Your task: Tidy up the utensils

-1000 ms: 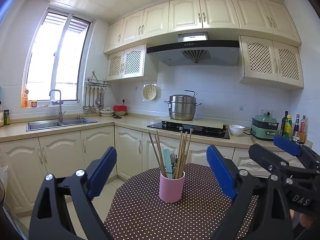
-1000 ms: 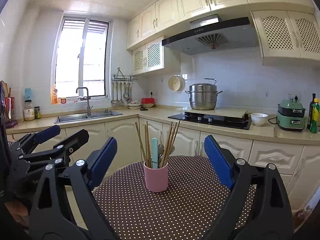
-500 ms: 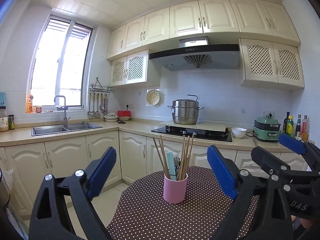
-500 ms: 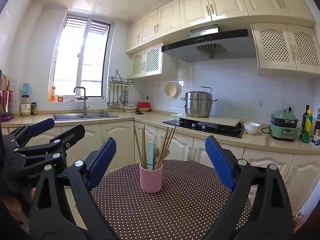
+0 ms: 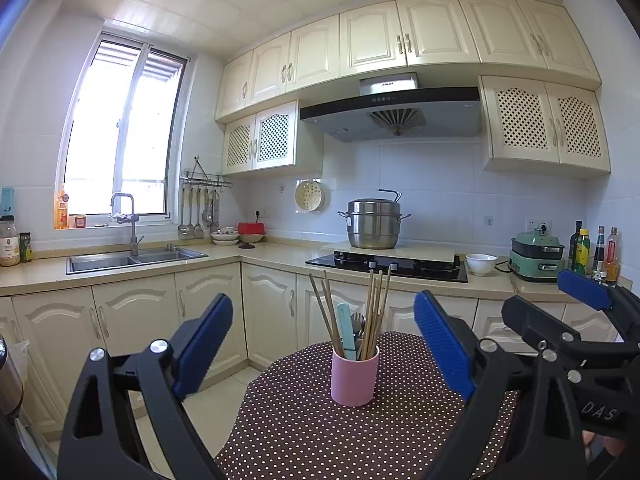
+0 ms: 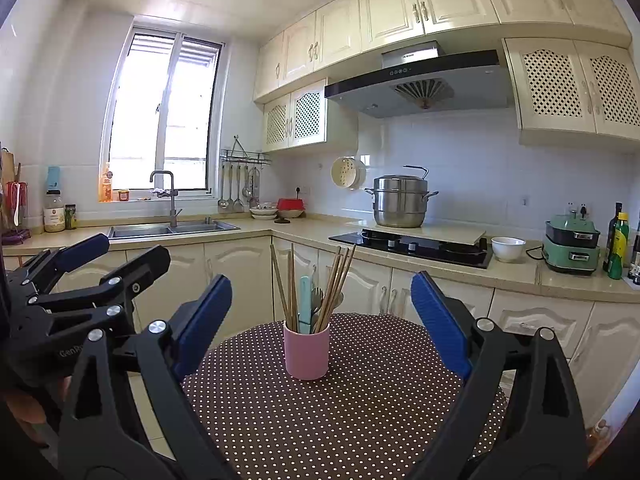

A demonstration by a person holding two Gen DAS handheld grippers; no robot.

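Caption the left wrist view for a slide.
Open left gripper faces a pink cup of chopsticks on a dotted table.

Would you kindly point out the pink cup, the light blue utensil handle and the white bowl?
pink cup (image 6: 307, 354), right wrist view, front wall.
light blue utensil handle (image 6: 305, 300), right wrist view, upper handle above the rim.
white bowl (image 6: 507, 249), right wrist view, outer side.

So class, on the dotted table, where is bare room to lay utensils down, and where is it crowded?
The tablecloth is bare all round the pink cup: the near patch in front of the cup and both sides out to the edge. The crowded spot is the cup itself, packed with chopsticks and cutlery.
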